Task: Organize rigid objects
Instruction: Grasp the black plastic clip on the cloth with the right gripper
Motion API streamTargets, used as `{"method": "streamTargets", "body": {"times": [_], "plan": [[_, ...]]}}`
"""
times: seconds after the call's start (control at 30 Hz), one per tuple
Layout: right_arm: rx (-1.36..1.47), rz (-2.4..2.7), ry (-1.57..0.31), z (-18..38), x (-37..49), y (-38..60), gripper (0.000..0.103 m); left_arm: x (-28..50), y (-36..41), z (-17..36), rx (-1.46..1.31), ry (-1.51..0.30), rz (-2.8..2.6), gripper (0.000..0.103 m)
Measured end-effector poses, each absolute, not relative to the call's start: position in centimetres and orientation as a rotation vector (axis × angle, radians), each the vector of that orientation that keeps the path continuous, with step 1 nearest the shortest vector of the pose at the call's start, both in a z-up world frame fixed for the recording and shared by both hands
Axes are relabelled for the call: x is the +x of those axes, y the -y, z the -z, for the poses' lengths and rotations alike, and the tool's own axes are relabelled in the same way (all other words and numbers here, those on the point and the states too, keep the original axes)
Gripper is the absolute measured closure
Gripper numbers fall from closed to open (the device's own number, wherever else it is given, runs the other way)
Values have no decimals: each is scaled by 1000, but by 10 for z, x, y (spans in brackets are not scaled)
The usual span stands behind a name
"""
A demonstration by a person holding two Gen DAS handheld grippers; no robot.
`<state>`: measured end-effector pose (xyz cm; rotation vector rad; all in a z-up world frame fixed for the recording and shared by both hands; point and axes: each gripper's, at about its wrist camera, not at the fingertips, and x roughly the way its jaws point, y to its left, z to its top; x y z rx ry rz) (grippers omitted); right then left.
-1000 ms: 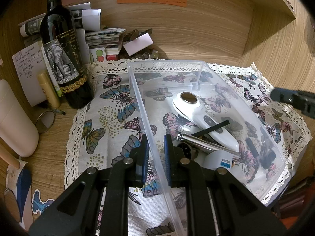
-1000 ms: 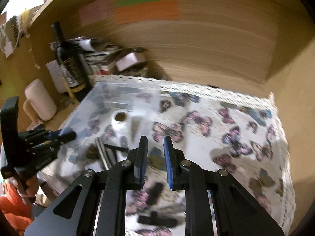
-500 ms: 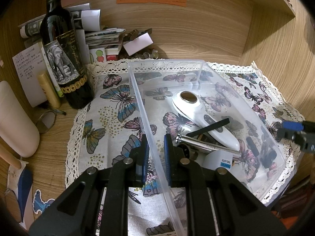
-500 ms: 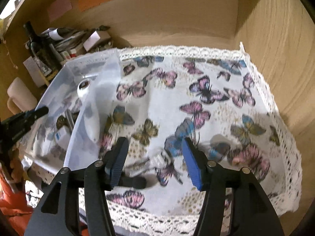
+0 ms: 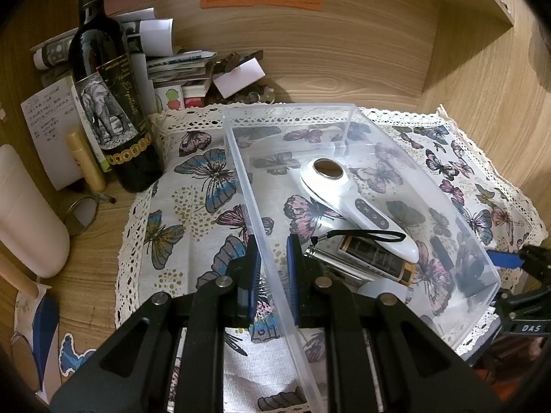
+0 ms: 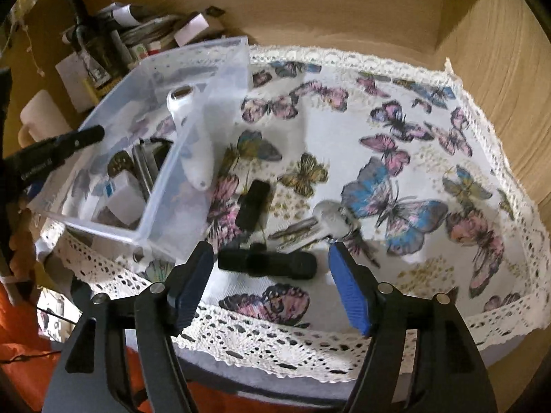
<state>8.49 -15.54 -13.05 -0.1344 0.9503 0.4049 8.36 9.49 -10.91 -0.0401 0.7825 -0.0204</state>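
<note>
Jaws wide astride black cylinder [image 6: 267, 263]

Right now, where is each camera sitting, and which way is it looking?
Left wrist: on the left gripper, looking down its fingers, shut on the clear bin wall.
Right wrist: on the right gripper, looking down at a black flashlight between open jaws that have just been opening; a hand shows at left.
Both see the bin, wine bottle and butterfly cloth.
</note>
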Motion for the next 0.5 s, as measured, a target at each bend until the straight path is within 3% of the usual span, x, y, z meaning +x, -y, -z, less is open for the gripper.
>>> {"method": "streamTargets", "body": {"times": [0.1,0.13,0.5], "plan": [[-103,-398,-972,138,87,158,38,83,-95,109,-41,-782,20,90],[-90,-399,-978,140,88,159,45,84,-95,109,-40,-782,20,90],[-98,-366,-872,111,87,163,45,84,-94,109,-41,-782,20,90]]}}
